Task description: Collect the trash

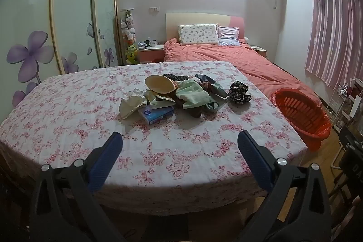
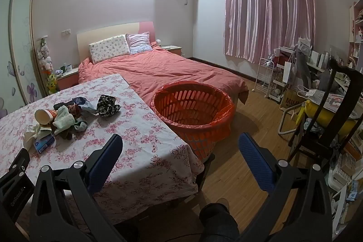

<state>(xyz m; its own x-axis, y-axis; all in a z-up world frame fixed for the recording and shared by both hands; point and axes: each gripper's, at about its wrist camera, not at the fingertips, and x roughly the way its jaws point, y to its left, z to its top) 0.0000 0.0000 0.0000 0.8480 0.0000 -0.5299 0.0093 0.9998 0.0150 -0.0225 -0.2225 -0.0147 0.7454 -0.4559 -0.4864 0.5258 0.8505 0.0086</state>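
left gripper (image 1: 180, 143): spread wide and carrying nothing; it hangs over the near part of the table (image 1: 68, 110), lined up on the pile
right gripper (image 2: 181, 145): also spread wide with nothing in it; it sits off the table's right corner, part over the floor, looking toward the basket (image 2: 192, 106)
pile (image 1: 181, 92): mid-table, well ahead of both claws; a jumble of cloths and scraps touching and overlapping
likely trash: a crumpled tissue (image 1: 131, 103) at the near left edge; a paper cup (image 1: 158, 84) lying on its side; a blue packet (image 1: 156, 115) nearest the left claw (whether it's rubbish or a full pack, i can't tell)
not trash, by my read: the green cloth (image 1: 192, 94) and the dark floral pouch (image 1: 239, 92); the pouch sits a little apart to the right
basket: orange, lined with a red bag, just beside the table's right edge, and nothing shows in it, so collection hasn't begun
step in hand: reaching in for a first pick
how to do it well: go for the tissue first, since it's exposed at the pile's edge; come in low with one finger each side; close on the paper alone, not the tablecloth; lift clear before swinging right to the basket
risk: the cup overlaps the cloths; snagging fabric would drag the heap
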